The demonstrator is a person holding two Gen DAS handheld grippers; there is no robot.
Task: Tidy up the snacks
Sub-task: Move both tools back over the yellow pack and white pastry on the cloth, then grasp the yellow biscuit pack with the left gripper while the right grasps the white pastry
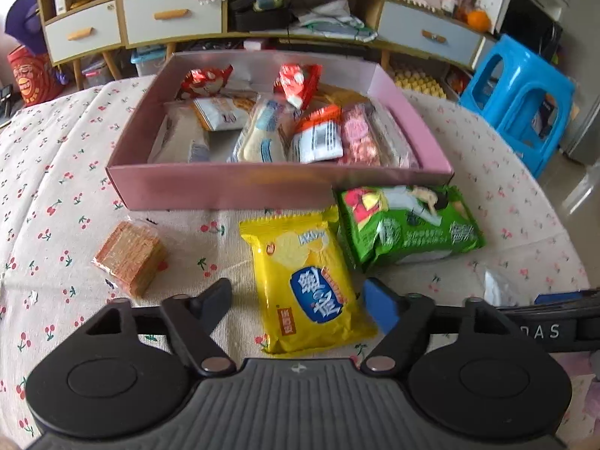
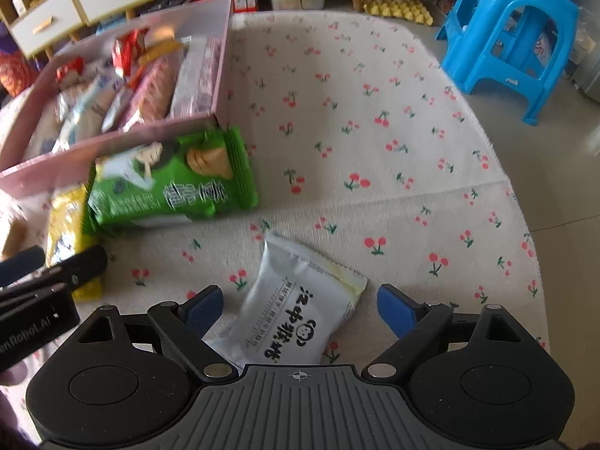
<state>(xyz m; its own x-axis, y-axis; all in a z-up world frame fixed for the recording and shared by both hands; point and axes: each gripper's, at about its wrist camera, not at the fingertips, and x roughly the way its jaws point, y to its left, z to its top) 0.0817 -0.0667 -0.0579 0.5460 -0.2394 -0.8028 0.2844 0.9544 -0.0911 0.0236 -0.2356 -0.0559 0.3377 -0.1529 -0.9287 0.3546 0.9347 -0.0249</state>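
A pink box holds several snack packets; it also shows in the right wrist view. In front of it lie a yellow packet, a green packet and a clear-wrapped wafer stack. My left gripper is open, its fingers either side of the yellow packet's near end. My right gripper is open around a silver-white packet lying on the cloth. The green packet and yellow packet show to its left, with the left gripper over the yellow one.
The table wears a cherry-print cloth. A blue plastic stool stands on the floor past the right edge. A low cabinet with drawers runs behind the table. The right gripper's body shows at the left view's right edge.
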